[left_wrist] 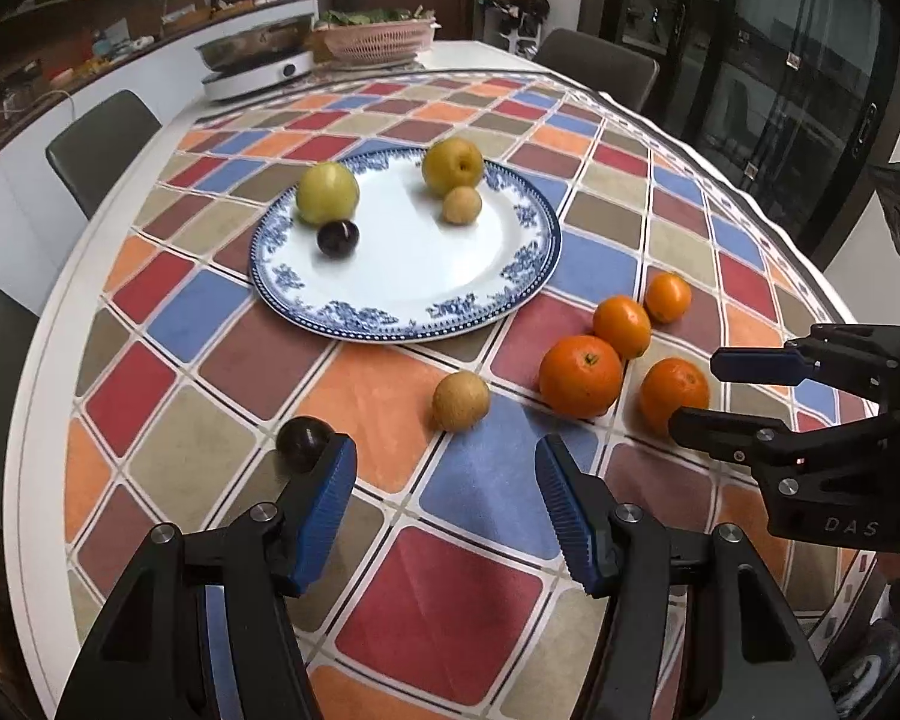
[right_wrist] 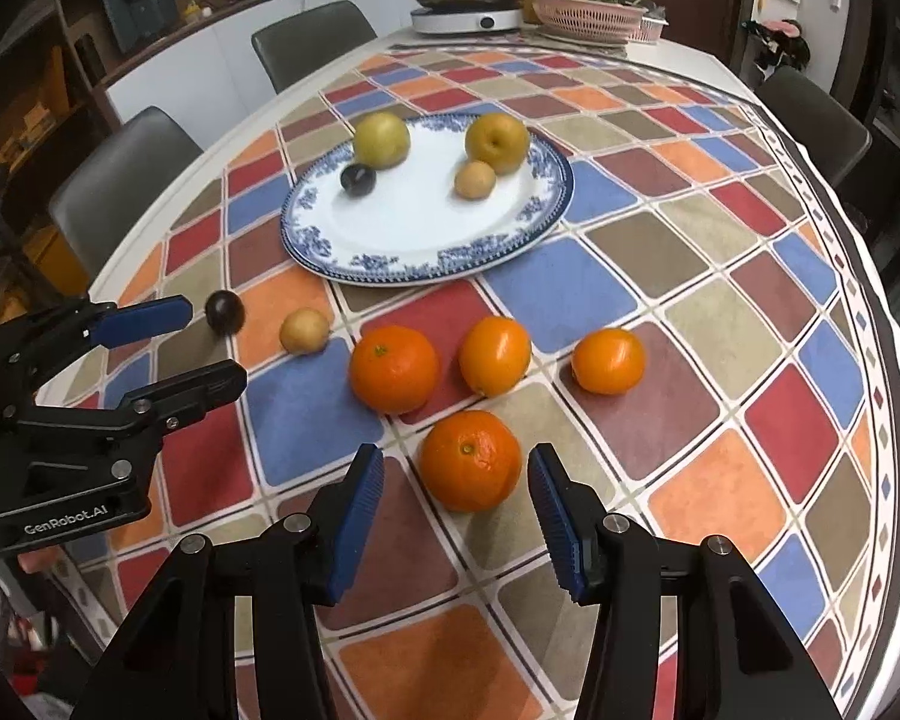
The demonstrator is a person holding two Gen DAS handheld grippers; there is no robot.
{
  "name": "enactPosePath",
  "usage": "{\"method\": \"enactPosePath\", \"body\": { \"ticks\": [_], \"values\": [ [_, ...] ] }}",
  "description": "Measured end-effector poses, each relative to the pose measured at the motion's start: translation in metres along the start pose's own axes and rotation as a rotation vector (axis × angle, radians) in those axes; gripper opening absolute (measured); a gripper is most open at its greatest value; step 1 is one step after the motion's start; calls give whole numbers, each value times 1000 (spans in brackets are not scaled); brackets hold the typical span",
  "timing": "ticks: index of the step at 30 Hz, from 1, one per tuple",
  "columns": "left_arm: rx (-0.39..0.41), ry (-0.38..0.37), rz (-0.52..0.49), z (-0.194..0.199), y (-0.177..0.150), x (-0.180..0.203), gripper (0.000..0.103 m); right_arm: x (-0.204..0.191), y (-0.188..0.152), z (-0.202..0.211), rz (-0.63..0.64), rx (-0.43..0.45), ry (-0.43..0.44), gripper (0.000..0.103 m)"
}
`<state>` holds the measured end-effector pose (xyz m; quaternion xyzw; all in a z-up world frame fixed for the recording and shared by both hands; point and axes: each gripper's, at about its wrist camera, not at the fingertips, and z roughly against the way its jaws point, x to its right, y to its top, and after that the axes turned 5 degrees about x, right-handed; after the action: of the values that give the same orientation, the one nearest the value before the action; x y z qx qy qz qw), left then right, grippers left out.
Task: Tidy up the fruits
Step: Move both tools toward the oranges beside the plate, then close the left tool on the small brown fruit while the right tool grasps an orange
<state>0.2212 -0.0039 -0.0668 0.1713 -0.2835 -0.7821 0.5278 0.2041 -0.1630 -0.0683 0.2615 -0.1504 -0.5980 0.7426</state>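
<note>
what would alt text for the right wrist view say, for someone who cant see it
The open right gripper points at an orange lying just ahead of its blue pads, with three more oranges, a tan fruit and a dark plum loose on the checkered tablecloth. Beyond, a blue-rimmed plate holds four fruits; the open left gripper enters at left.

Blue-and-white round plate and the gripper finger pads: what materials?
Blue-and-white round plate: likely glazed ceramic; glossy white face, printed blue floral rim. Blue ribbed finger pads: probably rubber or soft plastic; matte, fine ridges. Black gripper frames look like hard plastic with metal screws.
</note>
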Motion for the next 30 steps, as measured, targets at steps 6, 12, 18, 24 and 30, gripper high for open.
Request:
{"method": "enactPosePath", "body": {
  "ticks": [6,12,18,24,30],
  "values": [
    [-29,-4,-32,-21,3,0,61,0,-3,-12,-4,-33,2,51],
    [-41,6,-50,-39,9,0,61,1,-4,-20,-11,-44,0,51],
    [-46,7,-52,-48,14,1,60,4,-4,-24,-24,-48,-8,50],
    [-53,-12,-47,-53,15,2,39,6,-3,-25,-29,-42,3,42],
    [-47,-10,-32,-50,15,3,27,6,-4,-24,-32,-35,6,42]
  ]
}}
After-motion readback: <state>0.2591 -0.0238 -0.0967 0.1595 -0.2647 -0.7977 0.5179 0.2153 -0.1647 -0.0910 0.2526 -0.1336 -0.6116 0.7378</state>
